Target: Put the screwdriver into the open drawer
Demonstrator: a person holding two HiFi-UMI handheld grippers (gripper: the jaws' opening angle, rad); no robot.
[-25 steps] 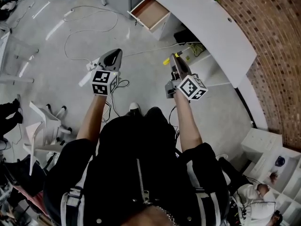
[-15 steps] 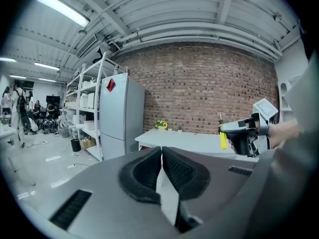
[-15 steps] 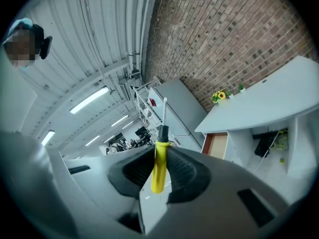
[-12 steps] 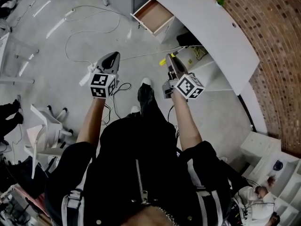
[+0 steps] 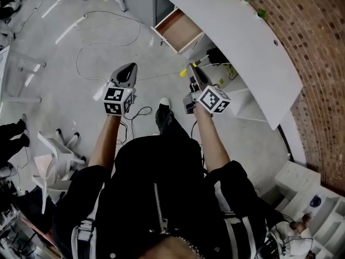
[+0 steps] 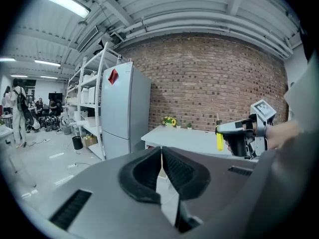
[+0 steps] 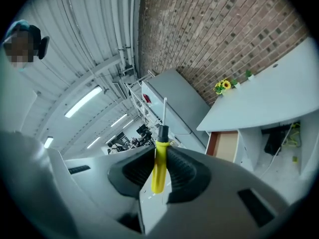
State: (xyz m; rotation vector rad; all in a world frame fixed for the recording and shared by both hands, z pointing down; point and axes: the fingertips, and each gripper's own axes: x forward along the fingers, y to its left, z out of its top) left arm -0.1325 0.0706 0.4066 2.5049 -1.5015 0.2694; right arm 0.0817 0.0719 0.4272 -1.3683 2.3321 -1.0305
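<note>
Screwdriver [image 7: 159,167], yellow handle, shaft upward: pinched between the jaws of the right gripper [image 5: 191,72], held above the floor, well apart from the open drawer [image 5: 178,28] under the desk's [image 5: 245,42] far end; left gripper [image 6: 161,156] jaws pressed together, empty.

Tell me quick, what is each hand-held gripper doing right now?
Left hand-held gripper: closed, nothing in it.
Right hand-held gripper: closed on the screwdriver.
</note>
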